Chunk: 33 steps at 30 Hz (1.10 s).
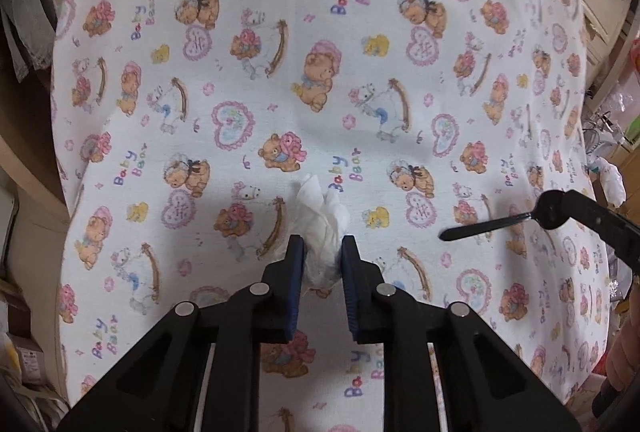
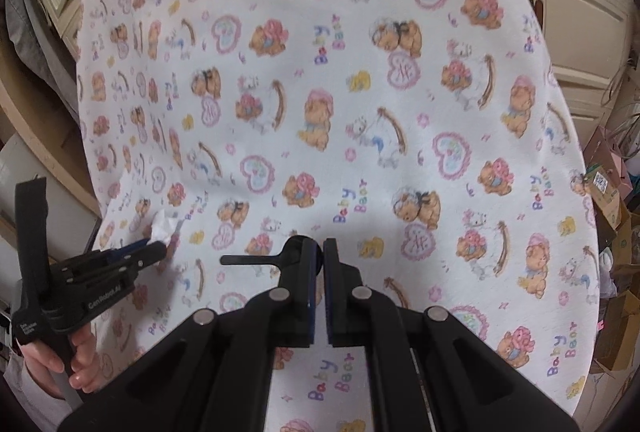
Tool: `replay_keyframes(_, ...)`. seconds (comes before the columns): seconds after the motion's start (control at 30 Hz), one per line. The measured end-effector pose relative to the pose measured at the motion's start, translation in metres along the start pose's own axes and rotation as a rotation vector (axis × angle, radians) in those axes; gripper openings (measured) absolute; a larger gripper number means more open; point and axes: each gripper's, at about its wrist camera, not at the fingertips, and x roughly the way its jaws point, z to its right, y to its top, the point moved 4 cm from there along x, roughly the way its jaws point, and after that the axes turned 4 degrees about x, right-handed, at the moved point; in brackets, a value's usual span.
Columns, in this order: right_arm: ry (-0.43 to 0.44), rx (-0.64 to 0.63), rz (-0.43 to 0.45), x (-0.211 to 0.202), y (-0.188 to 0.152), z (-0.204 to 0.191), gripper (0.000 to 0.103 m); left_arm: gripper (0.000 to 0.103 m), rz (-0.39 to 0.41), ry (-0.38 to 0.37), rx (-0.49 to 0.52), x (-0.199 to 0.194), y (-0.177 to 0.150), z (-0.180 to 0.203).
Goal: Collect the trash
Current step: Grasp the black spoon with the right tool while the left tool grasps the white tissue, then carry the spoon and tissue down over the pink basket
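Left gripper (image 1: 322, 246) fingers (image 1: 295, 256) clamped on a crumpled white tissue (image 1: 320, 220); pads press it from both sides, and the wad sticks out past the tips toward 12 o'clock. In the left wrist view the tissue sits just below frame centre, resting on the desk (image 1: 360, 32), which is covered with a white cloth printed with teddy bears, hearts and "Baby Bear" lettering.

Right gripper (image 2: 319, 246) fingers (image 2: 308, 272) clenched on a black plastic utensil (image 2: 256, 259): its round end is pinched between the pads, and the thin flat handle juts out toward 9 o'clock, above the cloth. The same utensil (image 1: 480, 228) shows in the left wrist view at 3 o'clock, held by the right gripper (image 1: 554, 210), tip pointing at 9 o'clock, well apart from the tissue.

The right wrist view has the left gripper (image 2: 154, 246) at 8 o'clock with the tissue (image 2: 164, 226) at its tips, near the cloth's left edge. A hand (image 2: 76, 360) wraps its handle.

Cream cabinet doors (image 2: 580, 20) at 2 o'clock; cardboard boxes (image 2: 612, 200) at 3 o'clock, off the desk.
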Motion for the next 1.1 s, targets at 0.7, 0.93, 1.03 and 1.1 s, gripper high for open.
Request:
replay_keyframes(0.7, 0.001, 0.002, 0.072, -0.048, -0.041, -0.055, 0.003, 0.018, 0.094, 0.005, 0.089, -0.08, -0.055, 0.005)
replay_keyframes(0.93, -0.021, -0.048, 0.107, -0.075, -0.073, -0.07, 0.003, 0.018, 0.108, 0.015, 0.088, -0.1, -0.078, 0.008)
replay_keyframes(1.03, -0.004, -0.045, 0.118, -0.089, -0.086, -0.075, 0.003, 0.018, 0.118, 0.006, 0.061, -0.115, -0.09, 0.006)
replay_keyframes(1.1, 0.003, -0.04, 0.124, -0.098, -0.094, -0.077, 0.003, 0.018, 0.111, 0.012, 0.051, -0.121, -0.098, 0.007)
